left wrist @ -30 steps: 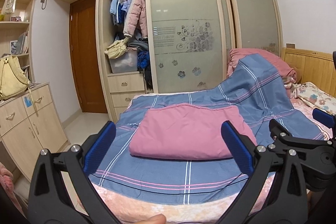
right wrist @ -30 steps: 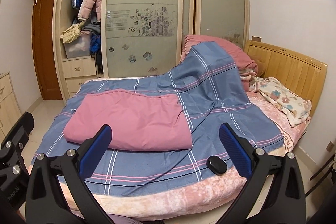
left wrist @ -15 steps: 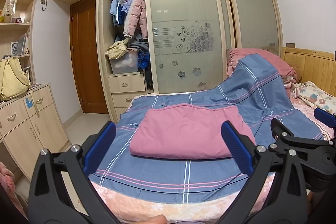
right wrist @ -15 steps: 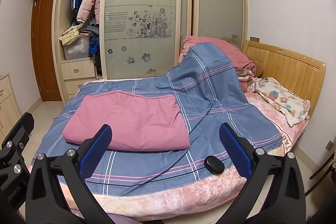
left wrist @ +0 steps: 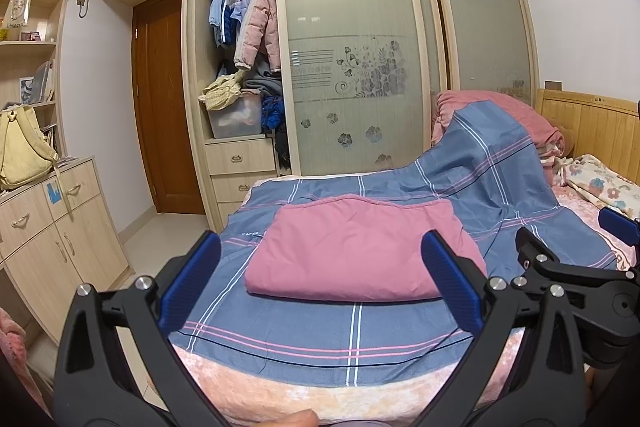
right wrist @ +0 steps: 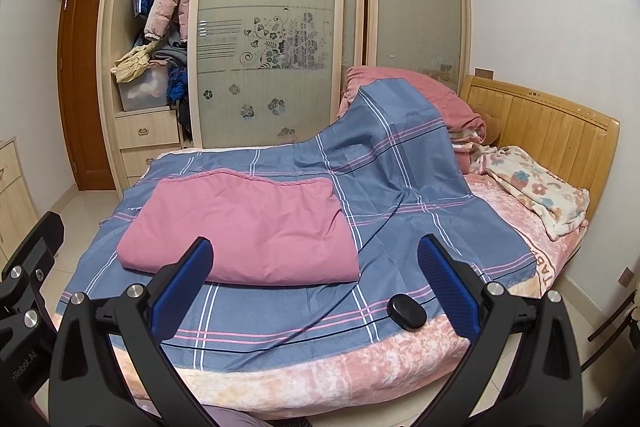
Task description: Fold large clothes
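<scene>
Both grippers, left gripper point(left wrist: 320, 277) and right gripper point(right wrist: 316, 277), hang spread wide with nothing between the fingers. The pink folded garment point(right wrist: 244, 227) lies flat on the blue plaid sheet point(right wrist: 400, 187) (bed's near-left part), well beyond the fingertips. A small black puck point(right wrist: 406, 311) rests near the sheet's edge.

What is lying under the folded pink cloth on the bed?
The folded pink cloth lies on the blue plaid sheet, which covers the pink velvety bed cover. Anything hidden beneath cannot be seen.
</scene>
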Motion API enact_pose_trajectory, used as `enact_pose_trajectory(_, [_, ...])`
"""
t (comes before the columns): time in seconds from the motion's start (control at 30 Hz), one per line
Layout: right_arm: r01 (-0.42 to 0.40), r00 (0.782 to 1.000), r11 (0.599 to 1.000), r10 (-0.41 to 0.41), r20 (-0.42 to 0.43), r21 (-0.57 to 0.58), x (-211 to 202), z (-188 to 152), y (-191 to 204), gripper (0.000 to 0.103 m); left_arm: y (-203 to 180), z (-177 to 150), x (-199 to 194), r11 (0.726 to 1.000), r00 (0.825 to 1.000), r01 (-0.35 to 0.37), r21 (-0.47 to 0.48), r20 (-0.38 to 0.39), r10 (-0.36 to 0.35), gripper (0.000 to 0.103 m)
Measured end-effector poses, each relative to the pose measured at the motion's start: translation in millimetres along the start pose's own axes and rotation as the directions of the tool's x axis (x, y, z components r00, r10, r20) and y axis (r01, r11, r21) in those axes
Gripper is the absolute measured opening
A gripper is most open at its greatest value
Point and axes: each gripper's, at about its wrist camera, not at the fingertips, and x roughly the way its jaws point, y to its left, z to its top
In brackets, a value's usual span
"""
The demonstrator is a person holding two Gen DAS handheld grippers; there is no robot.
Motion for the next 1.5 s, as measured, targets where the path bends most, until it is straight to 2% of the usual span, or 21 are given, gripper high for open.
enact_pose_trajectory(1.33, [0.001,1.000,1.000,-0.001,-0.007,0.002,0.0,-2.6,-4.7,0.102,1.2,-9.2,3.4,1.000,1.000,0.019,0.009,-0.017,-0.019,0.101])
enact_pose_trajectory(1.5, [0.012,1.000,1.000,-0.012,-0.011,0.005,-1.6,-10.8,-7.0,0.102,2.2,-12.6,5.6,1.000,0.999,0.026,0.010,-0.025,-0.026,0.101])
